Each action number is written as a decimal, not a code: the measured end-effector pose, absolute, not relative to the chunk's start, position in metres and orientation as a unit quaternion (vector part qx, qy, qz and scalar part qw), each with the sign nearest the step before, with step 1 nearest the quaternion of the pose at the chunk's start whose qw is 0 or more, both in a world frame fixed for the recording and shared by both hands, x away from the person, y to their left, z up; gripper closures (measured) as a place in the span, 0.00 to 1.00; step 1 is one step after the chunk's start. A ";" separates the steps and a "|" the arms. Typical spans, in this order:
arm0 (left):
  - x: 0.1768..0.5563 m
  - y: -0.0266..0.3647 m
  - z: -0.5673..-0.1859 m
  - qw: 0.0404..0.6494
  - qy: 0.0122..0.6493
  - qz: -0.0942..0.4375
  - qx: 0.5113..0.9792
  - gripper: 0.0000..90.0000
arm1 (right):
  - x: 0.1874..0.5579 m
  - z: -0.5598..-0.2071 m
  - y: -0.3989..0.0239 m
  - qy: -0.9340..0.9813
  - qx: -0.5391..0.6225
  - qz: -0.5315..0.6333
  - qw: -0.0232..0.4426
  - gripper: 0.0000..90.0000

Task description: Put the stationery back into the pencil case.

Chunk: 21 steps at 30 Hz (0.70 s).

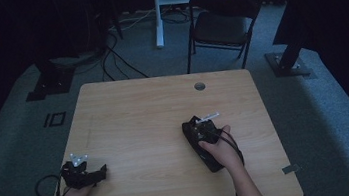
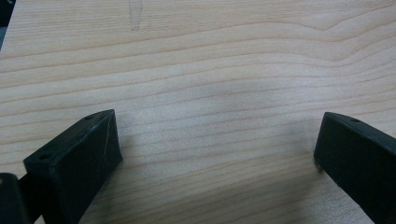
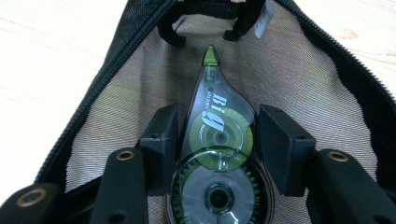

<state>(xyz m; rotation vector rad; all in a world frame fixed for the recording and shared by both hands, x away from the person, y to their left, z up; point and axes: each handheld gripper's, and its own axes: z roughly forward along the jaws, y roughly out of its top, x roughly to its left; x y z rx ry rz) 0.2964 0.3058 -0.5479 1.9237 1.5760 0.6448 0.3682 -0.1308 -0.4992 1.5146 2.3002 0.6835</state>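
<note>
Two tongs in play | risk: correction tape dispenser (image 3: 217, 154) may snag on the zipper edge of the black pouch (image 3: 116, 51) or twist out if squeezed unevenly | right tongs (image 3: 217, 135) clamped on the dispenser, half open, over the pouch's mesh lining | left tongs (image 2: 217, 149) released, wide apart over bare desk (image 2: 210, 56), well left of the pouch.

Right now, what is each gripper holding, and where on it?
Right gripper clamps a correction tape dispenser across its wide body, green tip pointing into the open pouch. Left gripper: jaws open, nothing held.
</note>
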 end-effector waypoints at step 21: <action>0.296 0.306 -0.548 0.282 0.589 0.241 0.718 0.01 | 0.360 -0.477 -0.141 0.785 0.525 0.293 0.148 0.50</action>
